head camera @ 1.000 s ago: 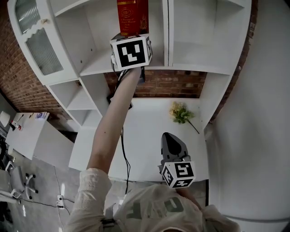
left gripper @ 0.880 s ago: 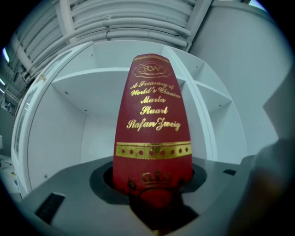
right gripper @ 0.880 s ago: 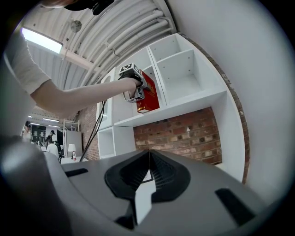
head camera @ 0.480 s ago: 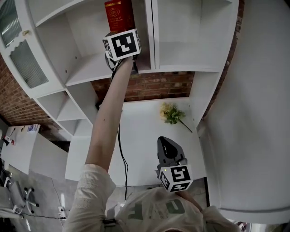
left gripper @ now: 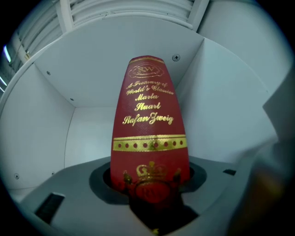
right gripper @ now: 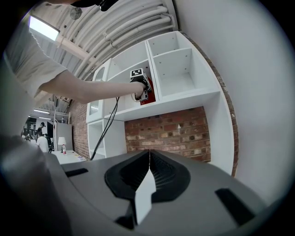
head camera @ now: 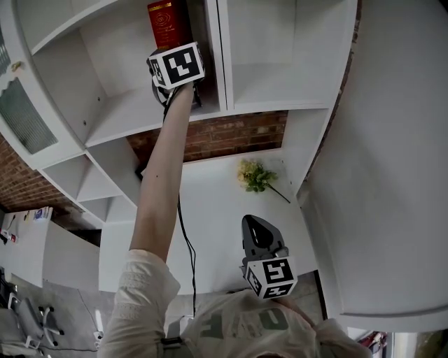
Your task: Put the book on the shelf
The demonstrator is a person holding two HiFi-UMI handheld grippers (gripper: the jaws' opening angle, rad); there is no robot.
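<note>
A red book (head camera: 166,17) with gold lettering on its spine (left gripper: 150,124) stands upright inside a compartment of the white shelf (head camera: 126,112), close to the divider on its right. My left gripper (head camera: 176,50) is raised on an outstretched arm and is shut on the lower end of the book (left gripper: 150,184). From the right gripper view, the left gripper (right gripper: 138,85) and a red sliver of the book (right gripper: 146,97) show up in that compartment. My right gripper (head camera: 260,232) hangs low over the desk, its jaws (right gripper: 148,154) pressed together with nothing between them.
A vertical divider (head camera: 217,49) separates the book's compartment from the bare one on the right. Below are a brick wall (head camera: 231,136), a white desk (head camera: 210,217) with a bunch of flowers (head camera: 253,175), and a black cable (head camera: 183,231) hanging from the left gripper.
In the head view the left gripper and the book have drifted left and slightly up as the view shifted. The right gripper has stayed low and shut.
</note>
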